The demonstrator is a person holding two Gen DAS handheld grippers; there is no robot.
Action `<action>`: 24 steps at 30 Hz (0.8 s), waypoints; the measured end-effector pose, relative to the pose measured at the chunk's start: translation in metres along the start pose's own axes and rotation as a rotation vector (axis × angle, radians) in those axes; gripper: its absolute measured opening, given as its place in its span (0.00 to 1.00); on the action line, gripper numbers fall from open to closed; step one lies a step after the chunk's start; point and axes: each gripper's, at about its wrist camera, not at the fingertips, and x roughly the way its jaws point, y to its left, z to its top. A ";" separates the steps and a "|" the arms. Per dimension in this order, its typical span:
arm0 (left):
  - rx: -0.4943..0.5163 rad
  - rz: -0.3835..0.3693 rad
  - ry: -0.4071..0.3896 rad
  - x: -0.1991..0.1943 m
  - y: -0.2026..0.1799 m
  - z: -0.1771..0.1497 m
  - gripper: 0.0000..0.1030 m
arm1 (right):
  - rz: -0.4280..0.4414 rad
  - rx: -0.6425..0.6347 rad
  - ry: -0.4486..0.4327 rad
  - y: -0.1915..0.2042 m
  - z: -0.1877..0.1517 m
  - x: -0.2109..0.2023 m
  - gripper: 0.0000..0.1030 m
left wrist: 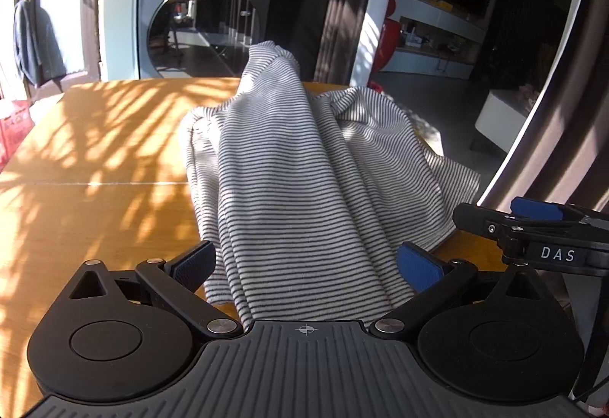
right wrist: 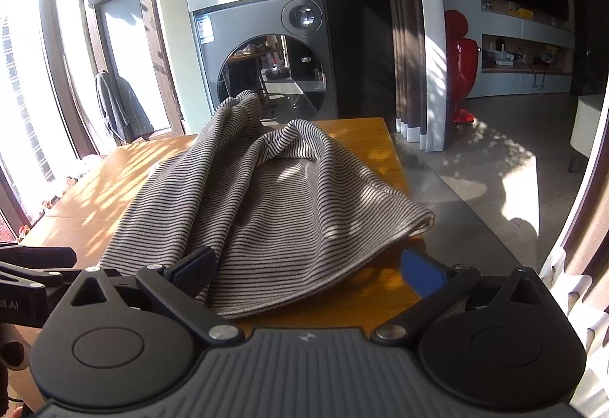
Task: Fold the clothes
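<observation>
A grey-and-white striped garment lies bunched on the wooden table, with a raised fold at its far end. My left gripper is open, its blue-padded fingers on either side of the garment's near edge, which drapes between them. My right gripper is also open around the near hem of the same garment. The right gripper also shows at the right edge of the left wrist view. The left gripper shows at the left edge of the right wrist view.
A grey washing machine stands beyond the table's far edge. Dark curtains and a red object are to the right. The table's right edge drops to a tiled floor. A grey cloth hangs by the door.
</observation>
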 end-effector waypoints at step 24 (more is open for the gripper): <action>0.106 -0.155 0.060 0.011 0.050 -0.035 1.00 | 0.431 0.319 0.027 0.005 -0.033 0.088 1.00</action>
